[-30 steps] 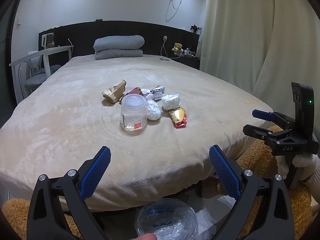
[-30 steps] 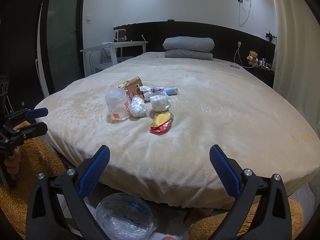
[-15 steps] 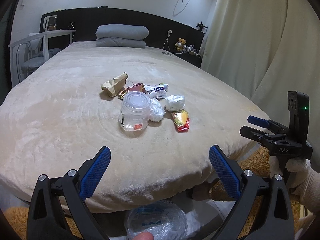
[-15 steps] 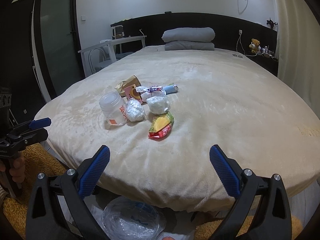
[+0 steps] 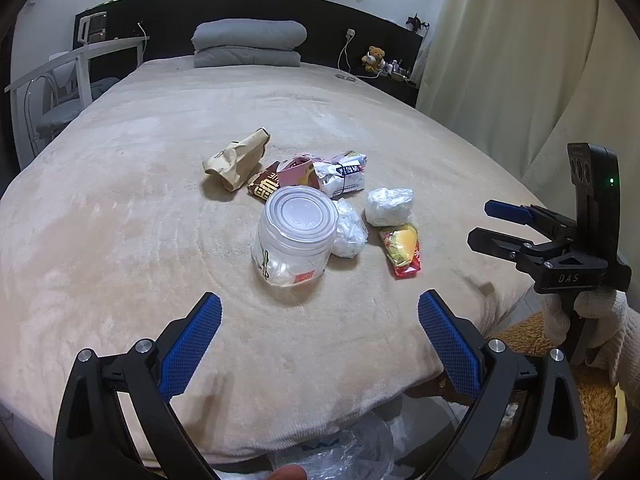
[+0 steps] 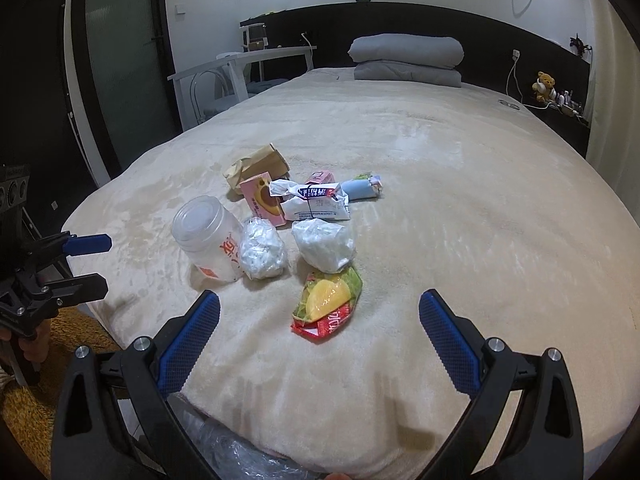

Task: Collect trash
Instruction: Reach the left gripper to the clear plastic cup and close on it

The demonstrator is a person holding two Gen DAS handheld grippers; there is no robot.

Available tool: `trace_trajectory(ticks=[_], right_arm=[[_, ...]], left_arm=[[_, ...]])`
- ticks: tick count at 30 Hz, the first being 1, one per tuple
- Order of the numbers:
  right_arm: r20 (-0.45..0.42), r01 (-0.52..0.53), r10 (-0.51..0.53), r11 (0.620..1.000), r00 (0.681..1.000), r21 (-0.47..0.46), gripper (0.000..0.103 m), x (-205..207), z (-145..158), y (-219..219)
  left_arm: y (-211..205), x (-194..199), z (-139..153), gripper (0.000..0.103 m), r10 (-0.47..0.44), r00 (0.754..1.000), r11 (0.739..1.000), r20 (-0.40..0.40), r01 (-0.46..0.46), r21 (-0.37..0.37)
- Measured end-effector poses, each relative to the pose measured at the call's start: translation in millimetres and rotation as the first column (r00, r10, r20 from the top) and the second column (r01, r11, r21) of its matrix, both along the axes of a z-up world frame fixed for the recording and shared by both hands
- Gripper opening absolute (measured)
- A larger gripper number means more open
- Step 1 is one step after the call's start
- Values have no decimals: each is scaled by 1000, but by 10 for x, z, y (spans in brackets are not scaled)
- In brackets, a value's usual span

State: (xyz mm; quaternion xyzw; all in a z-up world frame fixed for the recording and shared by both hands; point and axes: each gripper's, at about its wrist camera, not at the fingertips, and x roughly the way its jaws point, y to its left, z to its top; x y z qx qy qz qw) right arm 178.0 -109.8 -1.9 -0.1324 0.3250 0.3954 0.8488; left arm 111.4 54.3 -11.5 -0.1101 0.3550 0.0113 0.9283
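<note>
On bed [image 5: 120,240] | trash heaped round clear plastic jar [image 5: 294,236], untouched | left gripper [image 5: 320,344] and right gripper [image 6: 320,340] fingers spread wide, empty, poised for 1st pick

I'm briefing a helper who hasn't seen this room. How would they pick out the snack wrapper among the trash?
On the beige blanket-covered bed, a small pile of trash lies near the foot end. The crumpled red, yellow and green snack wrapper lies at the pile's near edge, just in front of a white crumpled plastic wad. It is the only brightly coloured piece among pale neighbours.
</note>
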Motion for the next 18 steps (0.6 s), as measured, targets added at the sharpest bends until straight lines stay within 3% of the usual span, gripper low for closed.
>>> trace_trajectory(ticks=[12,14,18], right_arm=[[-108,-54,48,997,993,-56,91,625,-245,403],[-136,-63,55,996,989,-59,79,739,-299,457],[-183,-83,69,994,981,-70,70,890,-399,554]], left_arm=[[238,755,-236,96,-79,990,997,-121,79,-4],[254,854,-278,96,-94,987,995,-132,95,-3],[291,989,-356,95,-117,982,993,-151,119,5]])
